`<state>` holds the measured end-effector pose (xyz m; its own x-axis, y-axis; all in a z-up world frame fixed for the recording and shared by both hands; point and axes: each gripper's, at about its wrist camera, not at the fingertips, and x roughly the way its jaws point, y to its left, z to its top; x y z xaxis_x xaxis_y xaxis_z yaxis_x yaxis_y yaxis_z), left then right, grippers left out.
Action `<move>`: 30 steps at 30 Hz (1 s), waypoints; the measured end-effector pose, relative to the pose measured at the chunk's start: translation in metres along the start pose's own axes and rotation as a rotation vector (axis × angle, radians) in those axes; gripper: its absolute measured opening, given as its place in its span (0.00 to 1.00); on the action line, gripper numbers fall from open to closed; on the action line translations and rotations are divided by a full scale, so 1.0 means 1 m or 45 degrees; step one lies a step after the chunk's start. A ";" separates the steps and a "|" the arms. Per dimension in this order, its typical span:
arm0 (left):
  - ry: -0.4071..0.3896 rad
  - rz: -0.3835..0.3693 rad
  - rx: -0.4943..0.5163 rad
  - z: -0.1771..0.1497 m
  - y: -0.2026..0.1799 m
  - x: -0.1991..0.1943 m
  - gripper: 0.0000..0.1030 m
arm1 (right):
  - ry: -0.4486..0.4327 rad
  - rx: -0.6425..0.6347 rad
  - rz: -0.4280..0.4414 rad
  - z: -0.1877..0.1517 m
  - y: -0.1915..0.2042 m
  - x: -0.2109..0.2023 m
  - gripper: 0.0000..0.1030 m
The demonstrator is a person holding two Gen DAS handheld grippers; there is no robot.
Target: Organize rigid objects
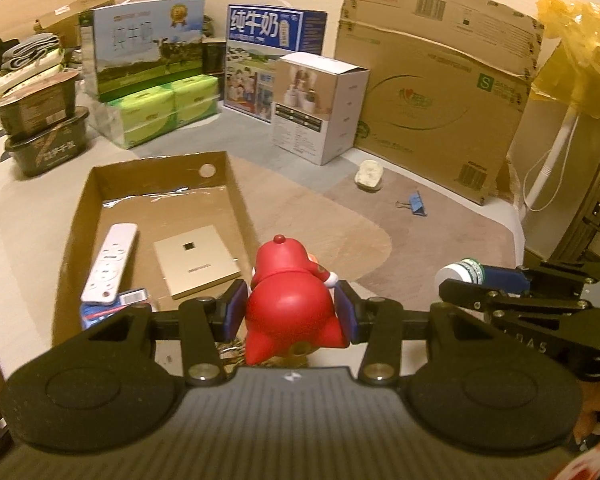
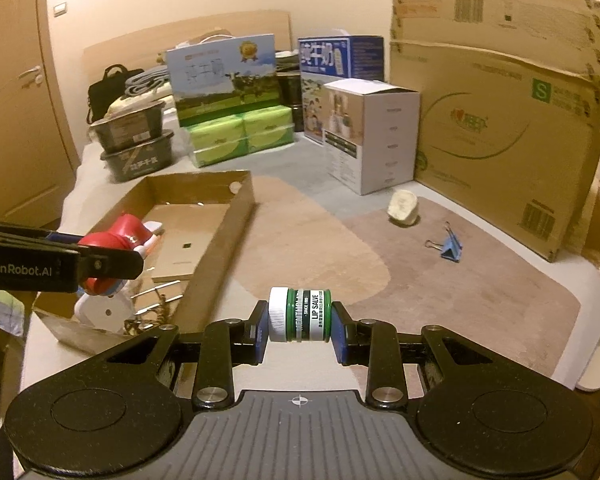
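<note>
My left gripper [image 1: 290, 312] is shut on a red toy figure [image 1: 290, 308] and holds it over the near right corner of an open cardboard tray [image 1: 236, 184]. The figure also shows in the right wrist view [image 2: 116, 240]. In the tray lie a white remote [image 1: 110, 264], a gold flat box [image 1: 196, 266] and a blue-white packet [image 1: 100, 312]. My right gripper [image 2: 300, 326] is shut on a green lip salve jar [image 2: 300, 314] with a white lid, held above the mat right of the tray [image 2: 236, 216].
A blue binder clip [image 2: 448, 246] and a pale lump [image 2: 404, 208] lie on the mat at the right. Milk cartons, green tissue packs [image 2: 240, 136], a white box [image 2: 372, 136], black bowls [image 2: 138, 152] and a big cardboard box [image 2: 512, 140] line the back.
</note>
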<state>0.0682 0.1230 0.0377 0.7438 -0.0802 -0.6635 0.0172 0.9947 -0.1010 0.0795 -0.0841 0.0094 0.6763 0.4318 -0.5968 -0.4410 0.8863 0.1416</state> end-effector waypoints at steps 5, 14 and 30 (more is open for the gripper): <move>-0.005 0.030 -0.017 -0.005 0.011 -0.008 0.42 | -0.001 -0.021 0.024 0.003 0.013 0.002 0.31; -0.012 0.094 -0.062 -0.011 0.035 -0.021 0.42 | 0.010 -0.062 0.081 0.004 0.037 0.010 0.31; -0.008 0.192 -0.105 -0.013 0.075 -0.023 0.42 | 0.026 -0.124 0.160 0.014 0.075 0.037 0.31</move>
<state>0.0436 0.1983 0.0357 0.7378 0.0703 -0.6713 -0.1499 0.9868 -0.0615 0.0794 0.0009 0.0093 0.6002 0.5340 -0.5955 -0.5772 0.8046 0.1396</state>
